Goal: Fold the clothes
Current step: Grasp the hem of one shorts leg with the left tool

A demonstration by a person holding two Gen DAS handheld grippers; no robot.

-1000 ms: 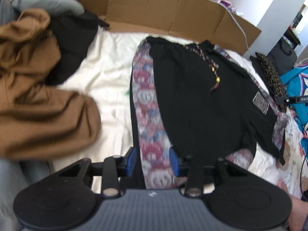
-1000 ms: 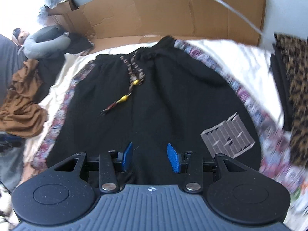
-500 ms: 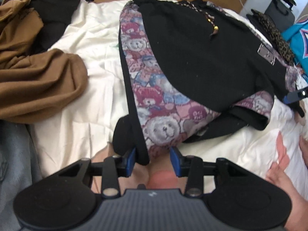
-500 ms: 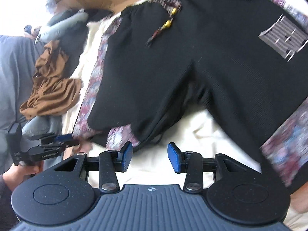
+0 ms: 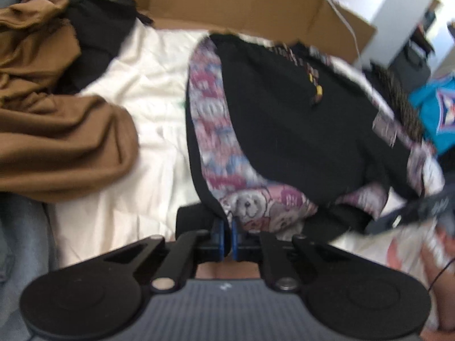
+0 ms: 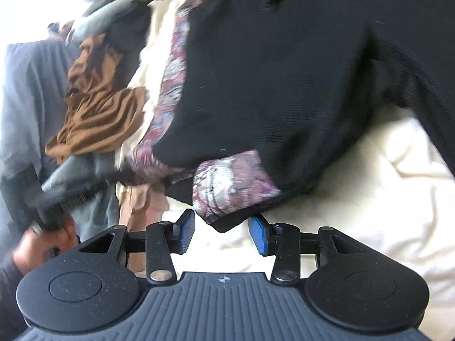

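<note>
Since the earlier frame the left gripper (image 5: 226, 231) clamps the shorts (image 5: 287, 130) hem, while the right gripper (image 6: 221, 231) jaws stand released around the other hem corner (image 6: 224, 224); a one-sided lift may skew the fold.

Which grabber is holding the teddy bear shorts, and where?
The left gripper pinches the black shorts at the hem of one leg. The right gripper is open, holding nothing.

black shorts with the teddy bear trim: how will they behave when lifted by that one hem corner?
Probably floppy: the shorts already sag and bunch where the left gripper pinches the hem. Likely light, since a corner pinch raises the fabric. The free leg near the open right gripper will probably drape down.
</note>
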